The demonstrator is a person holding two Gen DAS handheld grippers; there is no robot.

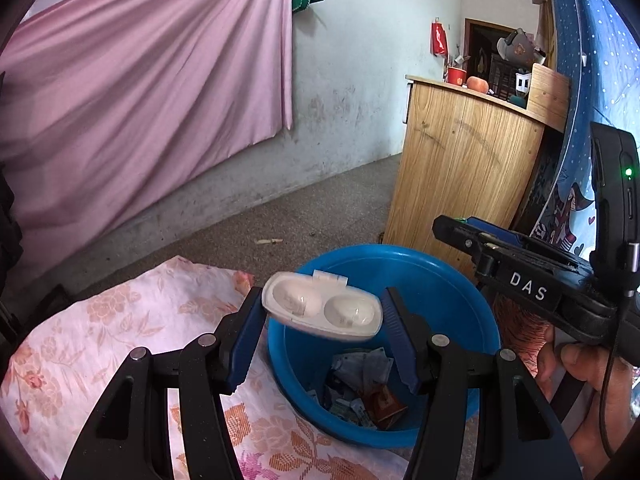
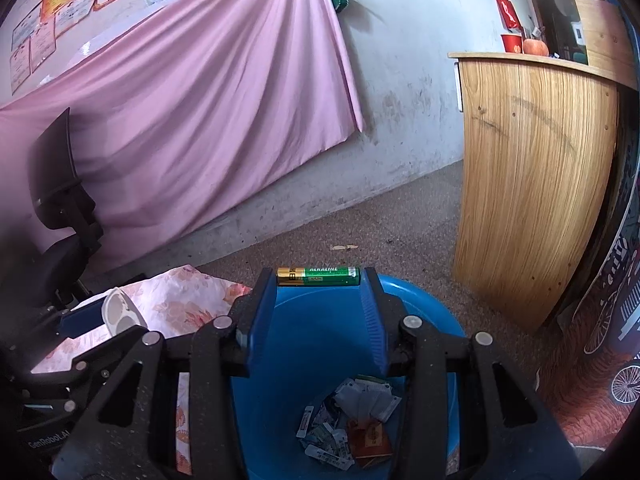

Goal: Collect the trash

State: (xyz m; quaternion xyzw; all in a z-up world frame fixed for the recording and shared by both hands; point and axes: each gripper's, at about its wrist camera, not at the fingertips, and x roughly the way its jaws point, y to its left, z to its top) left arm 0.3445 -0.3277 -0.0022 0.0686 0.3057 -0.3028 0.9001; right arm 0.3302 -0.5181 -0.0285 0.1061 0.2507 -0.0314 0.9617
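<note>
The right gripper (image 2: 319,280) clamps a green-and-gold battery (image 2: 318,276) printed "ALKALINE" above the blue basin (image 2: 424,320) (paper scraps inside); the left gripper (image 1: 322,308) grips a white earbud tray (image 1: 322,309) over it, beside a gripper body marked "DAS"

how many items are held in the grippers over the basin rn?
2. A white plastic blister tray is clamped in the left gripper, and a green alkaline battery is clamped endwise in the right gripper. Both hang above the blue basin.
</note>
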